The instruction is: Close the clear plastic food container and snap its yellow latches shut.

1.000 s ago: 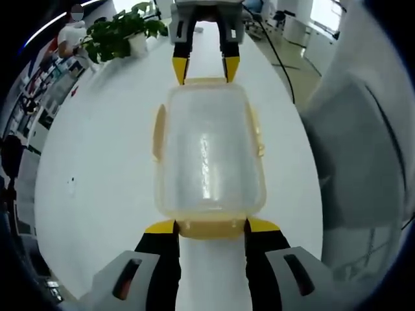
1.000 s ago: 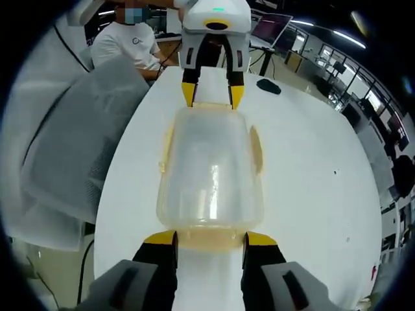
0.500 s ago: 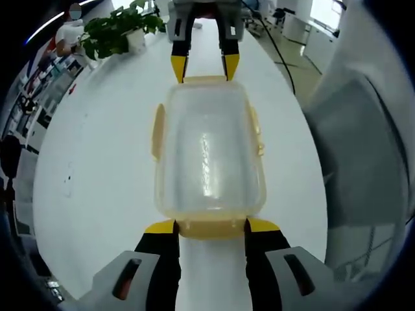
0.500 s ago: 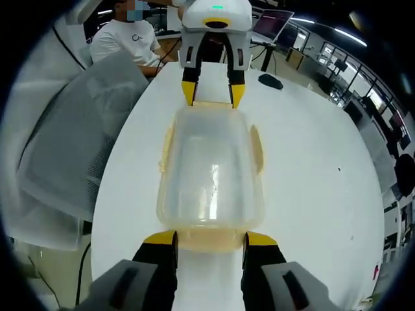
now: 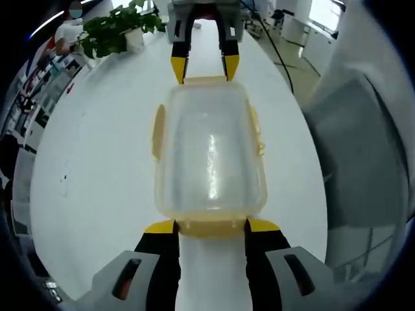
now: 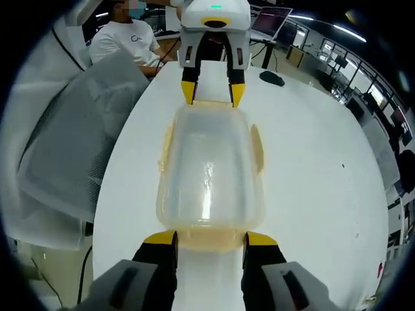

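in the left gripper view, the left gripper [image 5: 209, 226] is reaching forward with its black, yellow-tipped jaws standing apart, one at each corner of the near end of the clear rectangular plastic food container [image 5: 209, 152]. the container is lying lengthwise on the white round table [image 5: 97, 162], lid on, and the near yellow end latch [image 5: 209, 227] is sitting in the gap between the jaws. yellow side latches [image 5: 157, 131] are flaring out from the long edges, seemingly not snapped down. at the far end the right gripper [image 5: 201, 67] is facing back, its jaws also spread, tips at the far rim. a green potted plant [image 5: 115, 34] is standing beyond, and a grey mesh chair back [image 5: 363, 149] is rising beside the table.

in the right gripper view, the right gripper [image 6: 207, 239] is bracketing its own end latch [image 6: 209, 238] with open jaws, nothing clamped, while the left gripper [image 6: 211, 91] is mirroring it across the container [image 6: 210, 168]. a seated person [image 6: 124, 39] is showing behind.

judging from this, the step is pressing the end latches. it would go best with both grippers pushing inward together so the box is not sliding, each tip bearing squarely on its latch flap until it clicks, then moving to the side latches.
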The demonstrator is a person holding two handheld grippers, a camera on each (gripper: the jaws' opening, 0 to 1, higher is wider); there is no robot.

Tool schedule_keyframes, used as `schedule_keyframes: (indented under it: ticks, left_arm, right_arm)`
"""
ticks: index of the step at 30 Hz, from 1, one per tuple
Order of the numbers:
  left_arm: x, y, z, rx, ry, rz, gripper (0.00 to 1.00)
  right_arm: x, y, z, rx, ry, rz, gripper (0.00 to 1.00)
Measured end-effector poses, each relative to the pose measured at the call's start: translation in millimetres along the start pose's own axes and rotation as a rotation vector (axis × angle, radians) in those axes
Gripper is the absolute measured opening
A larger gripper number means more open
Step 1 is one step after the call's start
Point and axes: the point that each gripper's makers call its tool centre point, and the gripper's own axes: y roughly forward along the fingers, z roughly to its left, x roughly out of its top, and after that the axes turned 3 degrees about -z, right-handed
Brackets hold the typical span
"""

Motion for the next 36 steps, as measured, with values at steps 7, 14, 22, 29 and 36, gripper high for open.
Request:
schedule_keyframes:
  ticks: [7,14,22,29,36]
  left_arm:
    - [-0.1,0,-0.6,0.001,0.0,-0.001,0.37]
    - [0.3,1,-1.0,0.009,-0.003,-0.012,0.37]
    - [-0.7,2,-3.9,0.008,0.006,-0.003,0.37]
    - [-3.2,1,-5.8,-0.008,0.016,-0.002,0.38]
    - [-13.0,-3,-10.5,-0.02,-0.007,0.021,0.41]
  right_arm:
    - [-0.5,1,-1,-0.002,-0.005,0.003,0.37]
    - [-2.4,2,0,-0.009,-0.012,0.018,0.38]
    - [-3.9,3,4,0.002,-0.02,0.03,0.38]
    - [-5.2,1,8,0.012,-0.032,0.057,0.38]
    - [-8.4,-7,6,-0.005,-0.032,0.052,0.34]
